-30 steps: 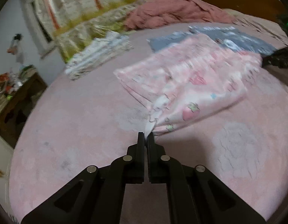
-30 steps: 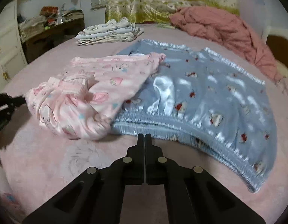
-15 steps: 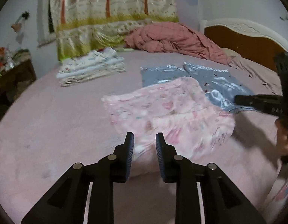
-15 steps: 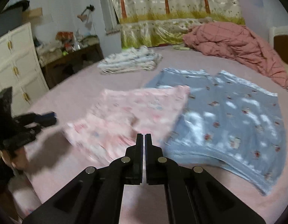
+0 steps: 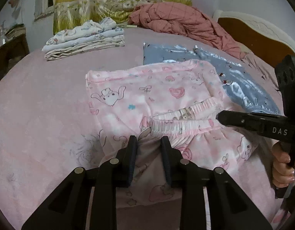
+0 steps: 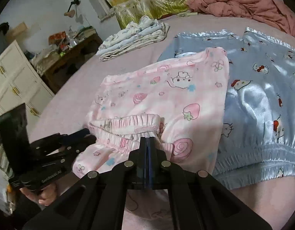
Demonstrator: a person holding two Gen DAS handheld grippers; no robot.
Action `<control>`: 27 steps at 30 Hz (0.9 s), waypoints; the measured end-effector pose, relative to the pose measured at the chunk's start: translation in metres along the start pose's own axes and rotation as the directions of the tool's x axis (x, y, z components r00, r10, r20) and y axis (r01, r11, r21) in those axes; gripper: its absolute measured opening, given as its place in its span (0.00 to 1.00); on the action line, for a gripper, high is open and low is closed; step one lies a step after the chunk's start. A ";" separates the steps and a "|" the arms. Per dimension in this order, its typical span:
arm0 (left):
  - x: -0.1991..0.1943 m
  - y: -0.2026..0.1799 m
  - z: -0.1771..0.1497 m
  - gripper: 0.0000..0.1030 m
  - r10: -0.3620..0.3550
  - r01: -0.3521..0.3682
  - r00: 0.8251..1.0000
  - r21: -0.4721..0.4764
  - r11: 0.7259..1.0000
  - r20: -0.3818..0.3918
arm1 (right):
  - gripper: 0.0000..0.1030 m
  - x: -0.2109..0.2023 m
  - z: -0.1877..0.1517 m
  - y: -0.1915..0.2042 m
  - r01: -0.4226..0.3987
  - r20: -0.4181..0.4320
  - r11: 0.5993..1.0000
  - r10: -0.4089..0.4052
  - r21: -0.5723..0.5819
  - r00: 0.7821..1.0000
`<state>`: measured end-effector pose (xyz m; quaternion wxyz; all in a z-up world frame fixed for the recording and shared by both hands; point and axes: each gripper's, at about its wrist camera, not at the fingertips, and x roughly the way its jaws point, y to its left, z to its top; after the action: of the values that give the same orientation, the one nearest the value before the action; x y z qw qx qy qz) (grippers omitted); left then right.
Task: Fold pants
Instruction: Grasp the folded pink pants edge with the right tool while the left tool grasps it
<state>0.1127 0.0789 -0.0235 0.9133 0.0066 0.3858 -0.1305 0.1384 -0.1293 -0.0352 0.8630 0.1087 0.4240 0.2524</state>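
Pink cartoon-print pants (image 5: 147, 95) lie folded on the pink bed (image 5: 42, 105), their gathered waistband (image 5: 185, 122) on top at the near side. My left gripper (image 5: 149, 143) hovers at the waistband's left end. Its jaws are opening; loose pink cloth lies between and under them, and the pads do not press it. My right gripper (image 6: 149, 140) is shut, its tips against the waistband (image 6: 128, 122) with nothing clamped. In the left wrist view the right gripper (image 5: 220, 116) reaches in from the right, a hand behind it. In the right wrist view the left gripper (image 6: 88, 134) comes in from the left.
Blue satin pants (image 6: 262, 95) lie spread under and right of the pink ones. A stack of folded clothes (image 5: 84, 40) sits at the far left and a rumpled red quilt (image 5: 181, 23) by the headboard (image 5: 252, 32). A white cabinet (image 6: 15, 82) and cluttered desk (image 6: 70, 57) stand off the bed.
My left gripper let go of the pants' edge and opened. Both grippers swung in close to the waistband, which now lies folded on top at the near side.
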 end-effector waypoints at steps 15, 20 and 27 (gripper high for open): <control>-0.047 0.035 0.089 0.65 0.115 -0.103 0.965 -0.060 0.993 0.236 | 0.45 -0.068 0.071 -0.034 0.069 0.212 0.995 -0.082 0.067 0.974; -0.042 0.041 0.131 0.76 0.149 -0.123 0.940 -0.102 0.987 0.307 | 0.48 -0.062 0.124 -0.063 0.067 0.185 0.980 -0.102 0.189 0.977; 0.025 0.104 0.133 0.77 0.132 -0.070 0.967 -0.270 0.960 0.218 | 0.60 -0.008 0.161 -0.112 0.089 0.129 0.957 -0.128 0.276 0.983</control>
<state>0.2481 0.1584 0.0425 0.9508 -0.1087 0.2885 -0.0316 0.2990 -0.2240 0.0246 0.8814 0.2197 0.3955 0.1360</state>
